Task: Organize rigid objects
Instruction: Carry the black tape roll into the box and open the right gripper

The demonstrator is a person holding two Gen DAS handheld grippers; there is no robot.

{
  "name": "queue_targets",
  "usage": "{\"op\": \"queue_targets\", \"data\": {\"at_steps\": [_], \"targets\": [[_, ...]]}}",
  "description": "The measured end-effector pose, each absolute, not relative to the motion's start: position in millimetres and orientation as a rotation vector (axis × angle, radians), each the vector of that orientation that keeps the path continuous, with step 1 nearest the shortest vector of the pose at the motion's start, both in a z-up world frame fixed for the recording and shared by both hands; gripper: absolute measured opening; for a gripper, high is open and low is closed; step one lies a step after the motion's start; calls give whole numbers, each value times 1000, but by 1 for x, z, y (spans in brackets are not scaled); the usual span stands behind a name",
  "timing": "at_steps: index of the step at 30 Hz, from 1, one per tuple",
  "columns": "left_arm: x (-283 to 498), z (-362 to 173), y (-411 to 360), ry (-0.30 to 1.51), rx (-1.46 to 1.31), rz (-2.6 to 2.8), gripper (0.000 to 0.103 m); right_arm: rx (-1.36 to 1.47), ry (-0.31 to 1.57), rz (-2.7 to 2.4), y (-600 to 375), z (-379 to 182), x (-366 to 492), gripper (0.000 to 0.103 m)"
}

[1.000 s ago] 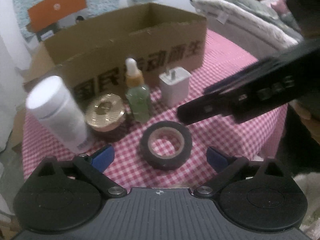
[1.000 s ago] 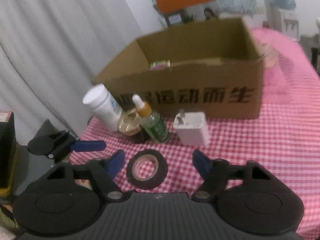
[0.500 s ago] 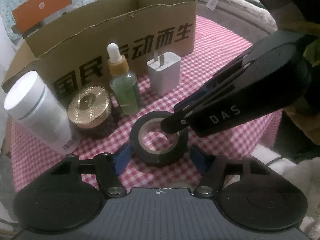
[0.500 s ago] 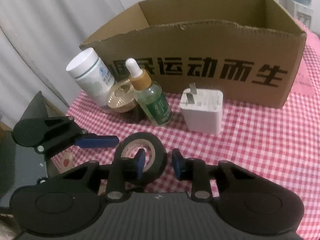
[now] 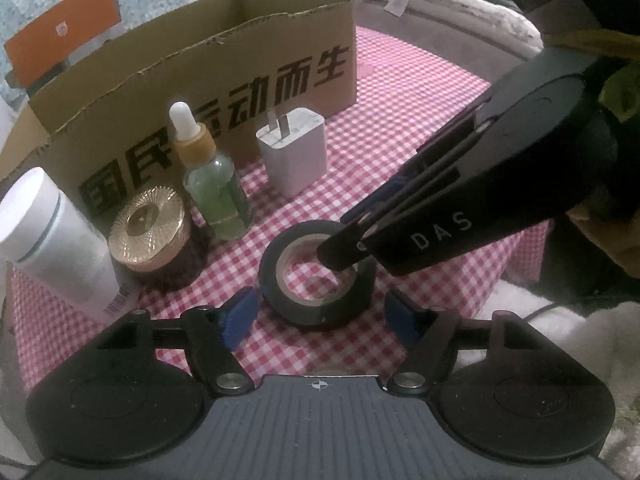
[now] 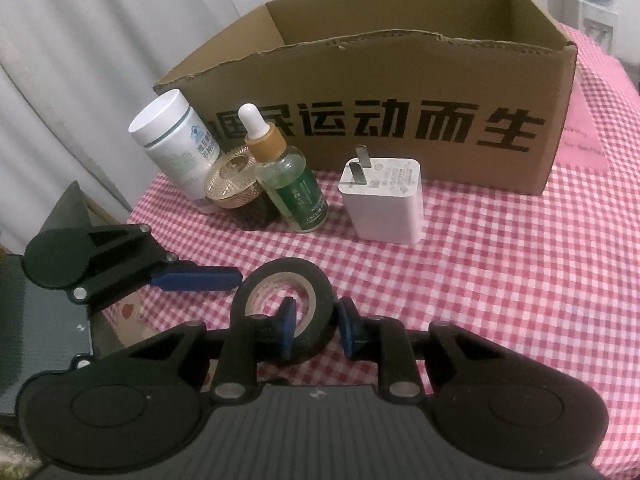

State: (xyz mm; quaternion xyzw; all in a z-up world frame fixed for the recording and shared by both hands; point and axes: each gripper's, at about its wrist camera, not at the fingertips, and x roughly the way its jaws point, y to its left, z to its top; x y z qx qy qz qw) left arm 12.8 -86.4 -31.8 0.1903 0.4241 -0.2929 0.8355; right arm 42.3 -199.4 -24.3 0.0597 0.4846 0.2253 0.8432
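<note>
A black tape roll [image 5: 320, 312] [image 6: 280, 270] lies flat on the checked cloth near the table's front edge. My right gripper [image 6: 316, 328] [image 5: 336, 256] is closing on the roll's wall, with one pad inside the hole and the other outside, both against the wall. My left gripper [image 5: 322, 316] straddles the same roll and its jaws are opening, with a small gap between each blue pad and the tape. In the right wrist view one left finger [image 6: 196, 278] reaches in beside the roll.
Behind the tape stand a white bottle [image 5: 56, 240] [image 6: 176, 140], a gold-lidded jar [image 5: 148, 236] [image 6: 236, 180], a dropper bottle [image 5: 216, 188] [image 6: 292, 184] and a white charger [image 5: 292, 152] [image 6: 384, 200]. An open cardboard box [image 5: 200, 80] [image 6: 400, 80] stands behind them.
My right gripper came down onto the tape roll and closed over its wall. My left gripper narrowed from wide open to just wider than the roll.
</note>
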Motion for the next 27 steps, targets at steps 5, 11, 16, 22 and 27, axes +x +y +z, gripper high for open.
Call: {"op": "queue_targets", "data": {"at_steps": [5, 11, 16, 22, 27], "targets": [[20, -32, -83, 905, 366, -615, 66, 129, 1016, 482, -195, -30, 47, 24], [20, -29, -81, 899, 351, -613, 65, 131, 1005, 484, -195, -29, 46, 25], [13, -16, -79, 855, 350, -610, 64, 121, 981, 478, -194, -18, 40, 25], [4, 32, -73, 723, 365, -602, 64, 81, 874, 480, -193, 28, 31, 25], [16, 78, -70, 611, 389, -571, 64, 48, 756, 507, -195, 81, 42, 25]]}}
